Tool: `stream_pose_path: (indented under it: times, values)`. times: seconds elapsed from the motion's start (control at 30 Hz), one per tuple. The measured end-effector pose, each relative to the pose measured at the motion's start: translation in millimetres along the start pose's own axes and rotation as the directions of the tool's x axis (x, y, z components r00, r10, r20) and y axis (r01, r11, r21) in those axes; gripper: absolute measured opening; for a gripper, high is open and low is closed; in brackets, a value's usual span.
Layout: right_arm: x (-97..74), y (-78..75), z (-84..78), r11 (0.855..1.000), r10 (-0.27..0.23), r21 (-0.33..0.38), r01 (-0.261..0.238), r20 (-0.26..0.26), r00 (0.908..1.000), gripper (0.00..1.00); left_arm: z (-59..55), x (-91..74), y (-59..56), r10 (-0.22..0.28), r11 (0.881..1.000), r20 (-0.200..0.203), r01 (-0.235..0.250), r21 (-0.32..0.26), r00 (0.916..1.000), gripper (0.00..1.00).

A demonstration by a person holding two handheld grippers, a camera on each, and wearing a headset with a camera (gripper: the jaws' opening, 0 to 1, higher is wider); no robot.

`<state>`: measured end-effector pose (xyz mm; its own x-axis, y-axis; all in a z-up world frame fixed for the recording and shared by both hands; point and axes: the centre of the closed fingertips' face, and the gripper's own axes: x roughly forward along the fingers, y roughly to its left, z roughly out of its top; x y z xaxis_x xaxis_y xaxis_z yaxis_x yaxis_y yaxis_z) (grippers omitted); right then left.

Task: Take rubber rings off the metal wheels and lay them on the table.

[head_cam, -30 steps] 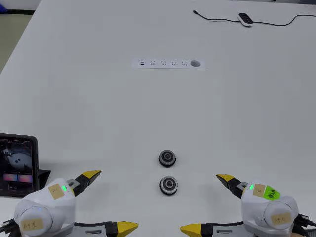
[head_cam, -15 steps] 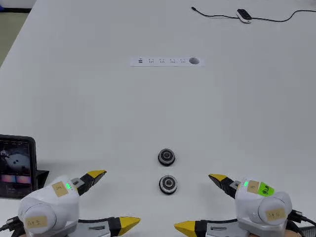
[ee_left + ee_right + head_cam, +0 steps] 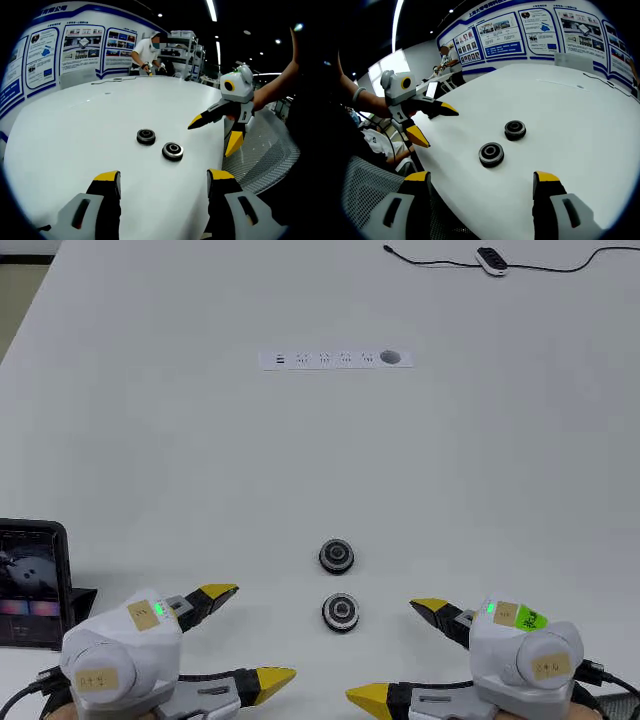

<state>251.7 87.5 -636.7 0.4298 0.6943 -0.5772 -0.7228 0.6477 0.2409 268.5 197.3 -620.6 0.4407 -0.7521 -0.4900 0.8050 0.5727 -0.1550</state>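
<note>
Two small metal wheels with black rubber rings lie flat on the white table, the near wheel just in front of the far wheel. My left gripper is open at the lower left, its yellow-tipped jaws spread and empty. Low on the right my right gripper mirrors it, also open with nothing held. Both wheels lie between the two grippers, apart from them.
A tablet stands at the left table edge. A white power strip lies mid-table farther back, and a black cable with a remote runs along the far right. A person stands at the table's far end.
Both grippers have moved inward toward the wheels and slightly up in view. The wheels have not moved.
</note>
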Motion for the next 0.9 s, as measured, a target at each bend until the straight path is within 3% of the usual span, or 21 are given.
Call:
stream_pose_path:
  times: [0.9]
  values:
    - [14.7,9.6,3.7,0.998,0.042,0.045,-0.042,0.013,0.999,0.79,14.0,28.2,-15.4,-0.089,0.991,-0.045,0.093,0.099,0.995,0.52]
